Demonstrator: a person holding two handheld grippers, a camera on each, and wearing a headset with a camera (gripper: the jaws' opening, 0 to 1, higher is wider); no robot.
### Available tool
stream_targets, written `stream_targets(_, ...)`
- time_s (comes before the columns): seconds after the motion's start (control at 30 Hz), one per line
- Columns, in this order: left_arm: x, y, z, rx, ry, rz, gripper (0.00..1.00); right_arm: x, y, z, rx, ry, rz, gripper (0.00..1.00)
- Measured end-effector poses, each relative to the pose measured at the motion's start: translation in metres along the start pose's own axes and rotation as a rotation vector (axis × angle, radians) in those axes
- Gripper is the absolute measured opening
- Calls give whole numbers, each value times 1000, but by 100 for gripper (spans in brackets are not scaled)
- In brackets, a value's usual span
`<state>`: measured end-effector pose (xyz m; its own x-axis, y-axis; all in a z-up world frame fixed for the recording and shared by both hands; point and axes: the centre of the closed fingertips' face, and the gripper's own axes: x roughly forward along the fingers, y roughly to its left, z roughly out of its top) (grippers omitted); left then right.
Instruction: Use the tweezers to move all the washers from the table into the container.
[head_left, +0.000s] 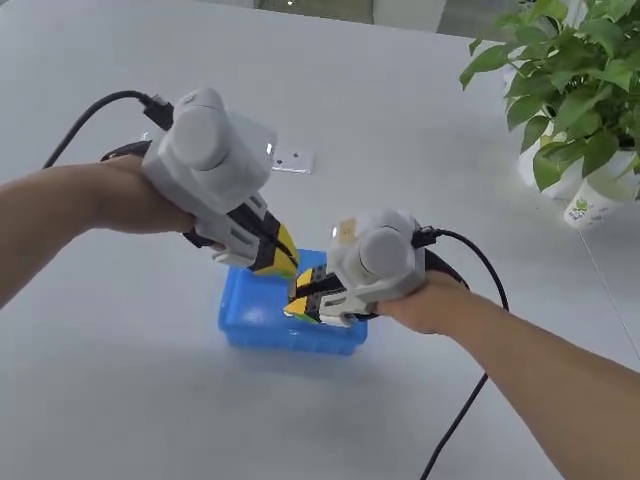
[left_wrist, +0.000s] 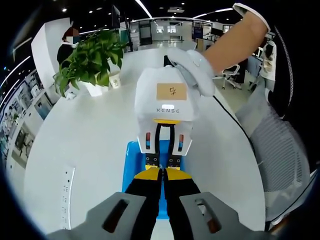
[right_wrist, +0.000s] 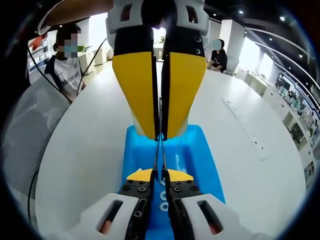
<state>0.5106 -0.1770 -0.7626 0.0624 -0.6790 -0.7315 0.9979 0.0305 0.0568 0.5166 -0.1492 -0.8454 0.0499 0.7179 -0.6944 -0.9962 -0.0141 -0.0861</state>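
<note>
Two pale washers (right_wrist: 164, 195) in blue container (right_wrist: 197, 155) | left gripper (right_wrist: 160, 136), right gripper (right_wrist: 160, 175) clamp tweezers (right_wrist: 158, 155)

You have little room over the blue container (head_left: 290, 340): the left tool (left_wrist: 161, 172) and the right tool (right_wrist: 160, 176) meet nose to nose above it, jaws pressed together, tips almost touching. The counter (head_left: 120, 400) lies open on the near side of the container and to its left. Beyond it, a flat socket strip (head_left: 290, 160) sits on the surface. A potted plant (head_left: 565, 100) blocks the far right corner. A cable (head_left: 460, 418) trails across the near right.
</note>
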Motion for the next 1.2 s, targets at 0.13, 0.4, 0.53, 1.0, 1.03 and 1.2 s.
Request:
stream_targets(0.13,-4,-4,4,4,-2,2,5,-4,3,4,-6,-3,-6,10)
stream_targets(0.4,-15,-12,14,17,-6,-4,5,-16,9,14,-22,-9,-18,10)
stream_targets(0.53,-20,-16,18,21,-12,-5,5,-21,11,19,-28,-12,-25,10)
stream_targets(1.0,-29,-39,21,23,-30,-6,5,-33,35,22,-77,16,-26,9)
stream_targets(1.03,-28,-42,21,20,-33,-7,5,-33,37,22,-81,20,-23,9)
stream_targets(1.2,-25,-52,17,11,-44,-9,5,-34,49,16,-88,37,-11,9)
